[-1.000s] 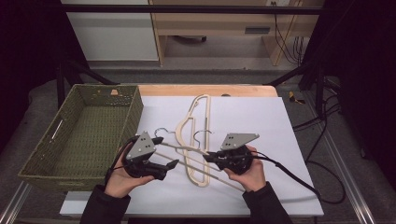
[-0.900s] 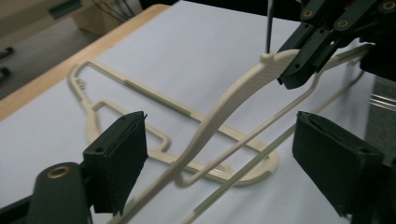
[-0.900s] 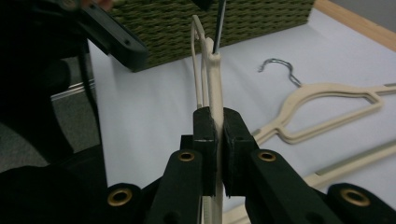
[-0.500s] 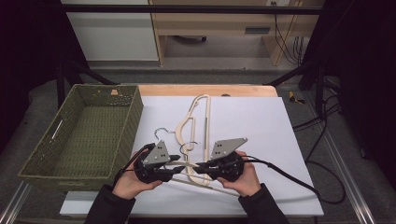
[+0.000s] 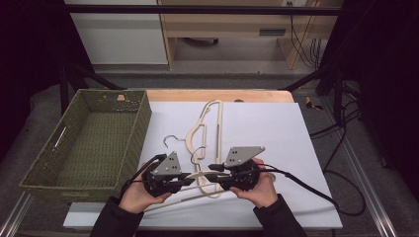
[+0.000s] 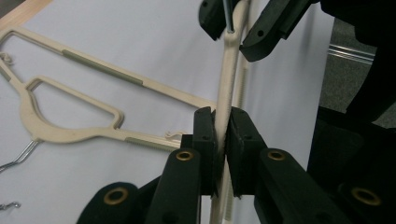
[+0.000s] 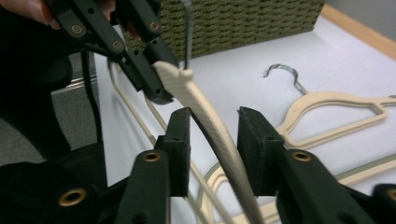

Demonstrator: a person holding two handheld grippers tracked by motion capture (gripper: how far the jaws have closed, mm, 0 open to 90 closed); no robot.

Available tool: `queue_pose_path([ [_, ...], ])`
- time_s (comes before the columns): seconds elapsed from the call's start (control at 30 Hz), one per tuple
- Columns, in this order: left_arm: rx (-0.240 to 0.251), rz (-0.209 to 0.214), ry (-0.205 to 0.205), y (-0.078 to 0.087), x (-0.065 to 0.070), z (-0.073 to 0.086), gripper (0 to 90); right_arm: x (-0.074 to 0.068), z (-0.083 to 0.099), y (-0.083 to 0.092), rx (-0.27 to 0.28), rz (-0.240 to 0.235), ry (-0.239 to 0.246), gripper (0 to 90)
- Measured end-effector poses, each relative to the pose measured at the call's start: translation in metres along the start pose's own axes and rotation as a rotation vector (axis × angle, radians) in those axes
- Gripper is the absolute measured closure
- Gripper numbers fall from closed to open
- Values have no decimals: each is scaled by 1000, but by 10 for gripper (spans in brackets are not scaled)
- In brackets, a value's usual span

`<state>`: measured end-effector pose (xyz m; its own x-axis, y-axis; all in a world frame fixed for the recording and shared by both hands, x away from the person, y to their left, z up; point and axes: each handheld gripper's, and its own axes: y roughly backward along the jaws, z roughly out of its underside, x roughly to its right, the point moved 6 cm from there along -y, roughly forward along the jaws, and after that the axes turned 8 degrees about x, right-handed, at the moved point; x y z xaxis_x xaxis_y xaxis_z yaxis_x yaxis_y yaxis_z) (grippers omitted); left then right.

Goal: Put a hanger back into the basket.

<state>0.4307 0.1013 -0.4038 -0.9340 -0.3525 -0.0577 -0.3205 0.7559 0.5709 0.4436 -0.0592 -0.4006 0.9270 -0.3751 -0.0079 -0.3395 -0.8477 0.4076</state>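
Observation:
A cream plastic hanger (image 5: 198, 176) is held up near the table's front edge between both grippers. My left gripper (image 5: 188, 177) is shut on one arm of it; in the left gripper view the jaws (image 6: 223, 135) pinch the cream bar (image 6: 229, 79). My right gripper (image 5: 213, 171) faces it from the right, and its open jaws (image 7: 217, 135) straddle the ribbed hanger arm (image 7: 205, 107) with gaps on both sides. The left gripper (image 7: 140, 60) also appears in the right gripper view, clamped on the hanger's end.
Two more cream hangers (image 5: 210, 121) lie on the white sheet (image 5: 267, 133) behind the grippers, one with a metal hook (image 5: 173, 139). A green woven basket (image 5: 144, 123) stands at the left. Cables trail right from the right gripper.
The left gripper moved right and the right gripper moved left, closing in on each other. The left jaws shut on the hanger, whose near part now sits off the sheet.

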Motion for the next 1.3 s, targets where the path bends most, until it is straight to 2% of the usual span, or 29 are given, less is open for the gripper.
queue_pose_path([
  [0.1, 26, 18, 29, 0, 3, -3, 852, 1, -3, 2, 26, 21, 8, 588],
  [0.13, 22, 21, 20, 2, 3, -3, 853, 1, -4, 3, 30, 24, 12, 587],
  [0.2, 49, 22, 43, 3, 5, -6, 855, 1, -5, 5, 41, 23, 12, 584],
  [0.23, 44, 18, 35, 5, 4, -6, 857, 1, -8, 9, 64, 32, 10, 592],
  [0.33, 54, -11, 46, 8, 4, -8, 857, 2, -10, 13, 74, 53, 8, 587],
  [0.4, 62, -41, 63, 11, 1, -9, 858, 7, -12, 21, 99, 81, -13, 502],
  [0.47, 71, -75, 84, 15, -3, -9, 858, 10, -13, 24, 105, 90, -24, 472],
  [0.6, 90, -125, 115, 26, -12, -8, 857, 23, -11, 38, 126, 165, -60, 330],
  [0.67, 106, -144, 117, 32, -14, -9, 858, 32, -8, 44, 137, 208, -88, 267],
  [0.87, 154, -194, 119, 54, -18, -15, 858, 50, 1, 60, 164, 306, -145, 156],
  [0.93, 168, -216, 122, 61, -20, -17, 858, 55, 4, 66, 176, 327, -165, 130],
  [1.13, 205, -257, 135, 85, -27, -26, 857, 61, 7, 77, 194, 352, -184, 109],
  [1.3, 203, -281, 119, 109, -38, -35, 858, 67, 13, 92, 228, 382, -210, 105],
])
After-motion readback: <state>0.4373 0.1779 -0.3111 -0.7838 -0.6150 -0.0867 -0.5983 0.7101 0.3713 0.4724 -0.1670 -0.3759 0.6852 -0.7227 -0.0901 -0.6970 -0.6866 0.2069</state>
